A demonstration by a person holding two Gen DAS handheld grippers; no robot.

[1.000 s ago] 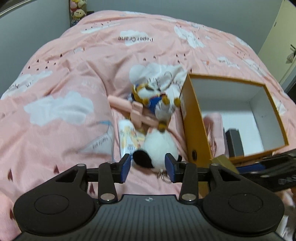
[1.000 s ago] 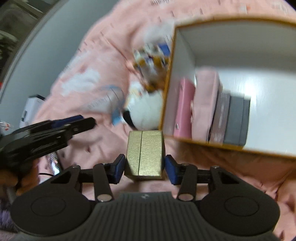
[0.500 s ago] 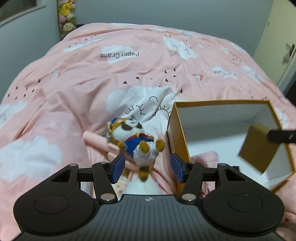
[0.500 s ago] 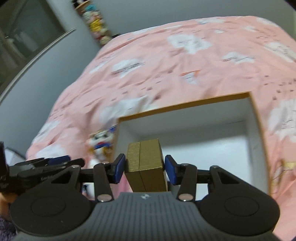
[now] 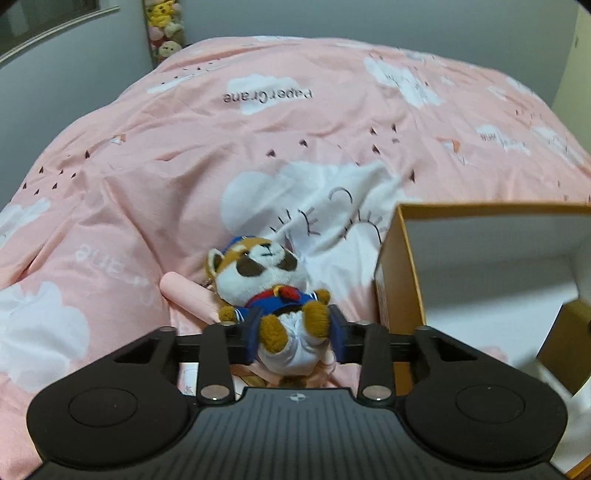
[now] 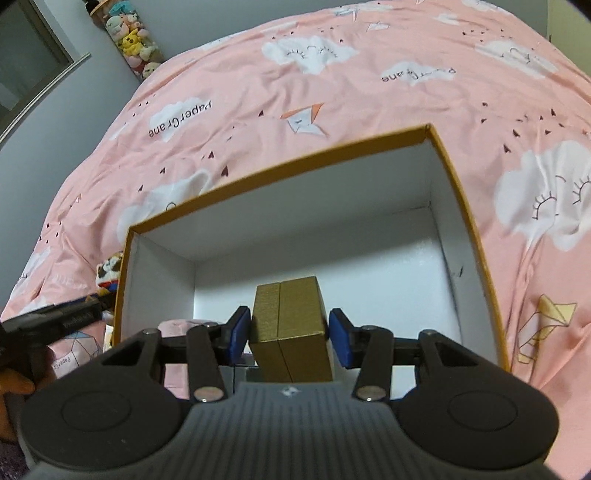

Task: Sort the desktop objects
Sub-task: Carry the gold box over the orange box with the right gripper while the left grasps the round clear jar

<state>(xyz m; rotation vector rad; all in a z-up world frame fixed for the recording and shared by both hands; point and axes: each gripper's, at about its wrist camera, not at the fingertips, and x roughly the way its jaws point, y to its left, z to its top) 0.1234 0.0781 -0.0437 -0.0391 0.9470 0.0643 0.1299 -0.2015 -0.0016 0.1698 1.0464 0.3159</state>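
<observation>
The right gripper point(image 6: 290, 334) is clenched on a small gold box point(image 6: 290, 332), its blue pads point(image 6: 238, 334) pressed against the box's two sides. The gold box hangs inside the mouth of an open orange carton point(image 6: 463, 206), above its white floor, toward the near wall. The carton has orange outer walls and rim and a white lining. In the right wrist view most of its floor shows bare white; at the near left corner a pink item point(image 6: 177, 326) lies inside, partly hidden by the gripper body, and just right of it a grey edge shows that is too hidden to identify.

The left gripper point(image 5: 293, 334) has its blue fingers point(image 5: 251, 338) closed around the lower body of a small plush toy point(image 5: 264, 269), a brown-and-white animal in a blue sailor outfit with a red bow. The toy's head lies on the far side of the fingers, its feet toward the camera. It sits just left of the orange carton point(image 5: 397, 273), close beside the carton's left wall. A pale pink tube-shaped object point(image 5: 186, 295) lies on the bedding just left of the toy, touching it. Below the toy more small items show, mostly hidden by the gripper.

Everything rests on a pink quilt point(image 5: 147, 166) printed with white clouds and paper cranes. At the far left corner stands a column of plush toys point(image 6: 131, 35) against the grey wall.
</observation>
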